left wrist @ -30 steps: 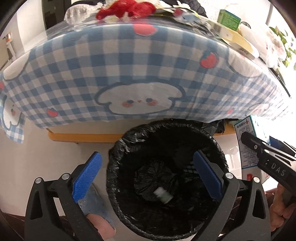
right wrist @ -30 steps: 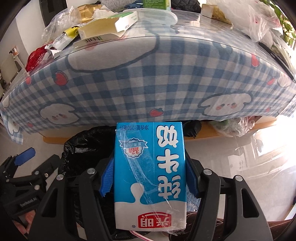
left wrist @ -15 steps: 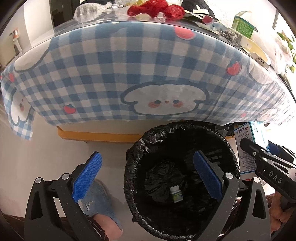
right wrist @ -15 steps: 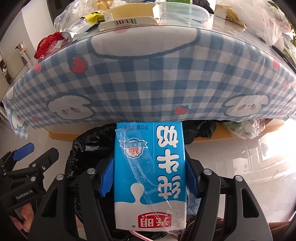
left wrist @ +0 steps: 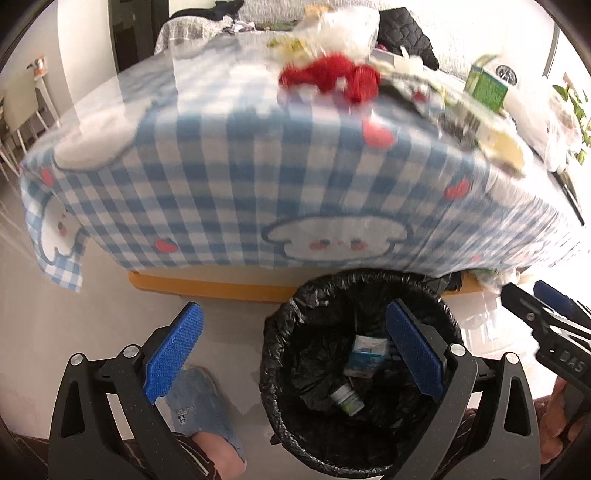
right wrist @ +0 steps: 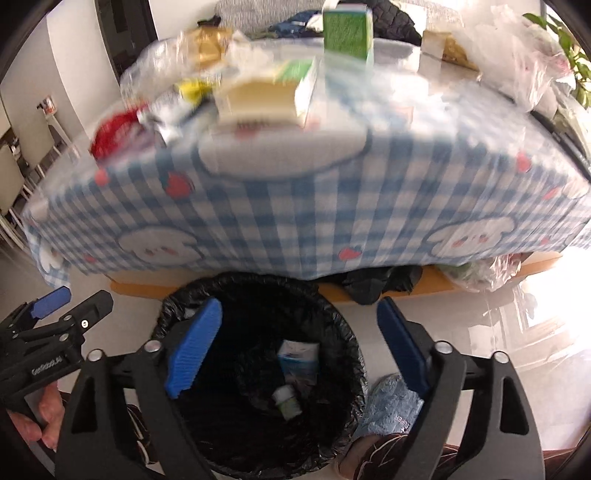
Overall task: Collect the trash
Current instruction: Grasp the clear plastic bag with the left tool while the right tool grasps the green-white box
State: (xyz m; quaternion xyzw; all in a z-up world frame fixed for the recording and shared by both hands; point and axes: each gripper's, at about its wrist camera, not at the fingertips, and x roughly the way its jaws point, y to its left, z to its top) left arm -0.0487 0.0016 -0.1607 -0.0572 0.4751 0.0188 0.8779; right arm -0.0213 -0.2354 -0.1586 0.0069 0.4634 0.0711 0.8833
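The right gripper (right wrist: 295, 343) hangs over the bin (right wrist: 347, 354) with its blue pads spreading apart and nothing between them; the left gripper (left wrist: 291, 350) is spread wide too, empty, one pad over the bin's mouth and the other over bare floor. In the bin, on the black liner, lie a milk carton (right wrist: 298, 360) and, just below it toward 6 o'clock, a small white bottle (right wrist: 286, 400); neither touches a pad. What is left to collect sits on the table (right wrist: 295, 206) at 12 o'clock: a red bag (right wrist: 112, 133) at about 10 o'clock near the cloth's edge, a crumpled foil wrapper (right wrist: 162, 118) beside it, a flat cream box (right wrist: 266, 99) at 12, a green carton (right wrist: 347, 31) standing behind it, and clear bags (right wrist: 517, 62) toward 1 o'clock. My guess is all of it is light. The red bag and the clear ones look soft and slippery; they should be pinched at a bunched fold near the middle, not at a loose edge, or they will slide out. The box looks stiff enough to take across its narrow sides, near its centre so it does not swing. The green carton, likely empty, would dent under a hard squeeze; grip it low across the flat faces. The blur hides finer detail on the table.
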